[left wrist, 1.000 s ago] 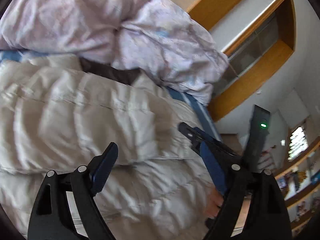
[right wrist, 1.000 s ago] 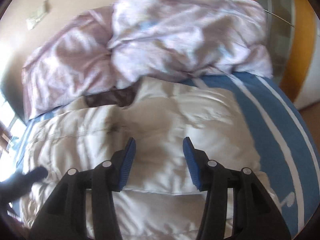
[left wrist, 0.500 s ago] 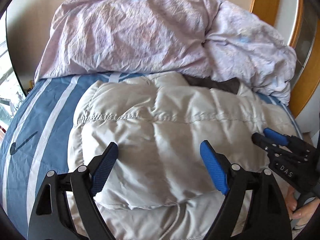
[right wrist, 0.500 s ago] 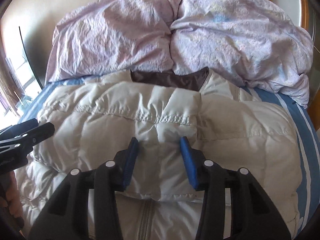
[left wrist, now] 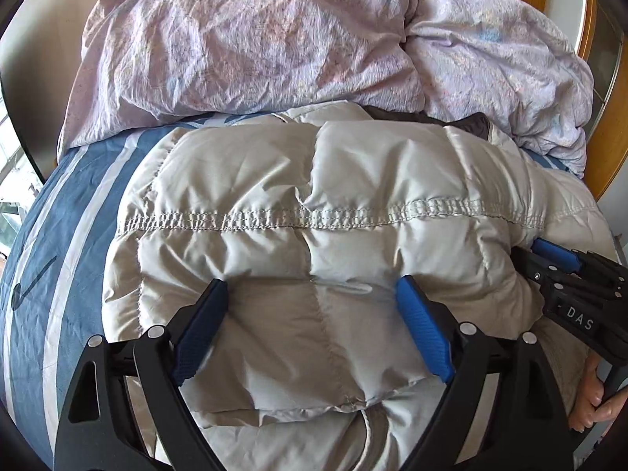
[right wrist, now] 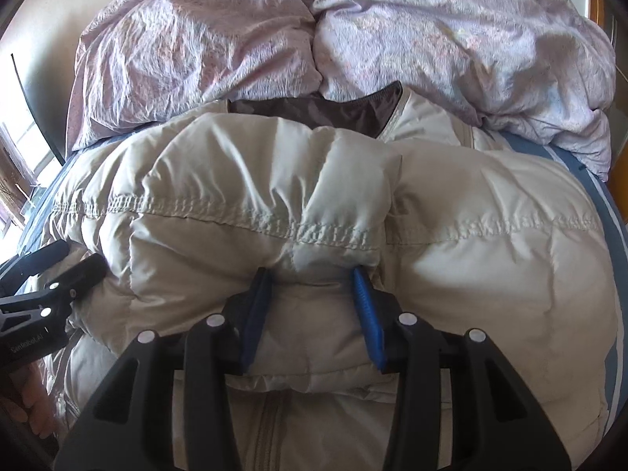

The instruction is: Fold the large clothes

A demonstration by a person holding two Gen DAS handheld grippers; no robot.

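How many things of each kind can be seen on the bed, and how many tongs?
Puffer jacket, beige: 1
Crumpled duvet, pale lilac: 1
Bed sheet, blue with white stripes: 1
Tongs: 2, the left tongs and the right tongs
Total: 5

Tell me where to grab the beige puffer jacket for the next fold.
On the puffer jacket, probably the near edge of its folded-over layer, approached from the near side: that edge lies free and raised over the layer beneath, while the far collar butts against the pink duvet.
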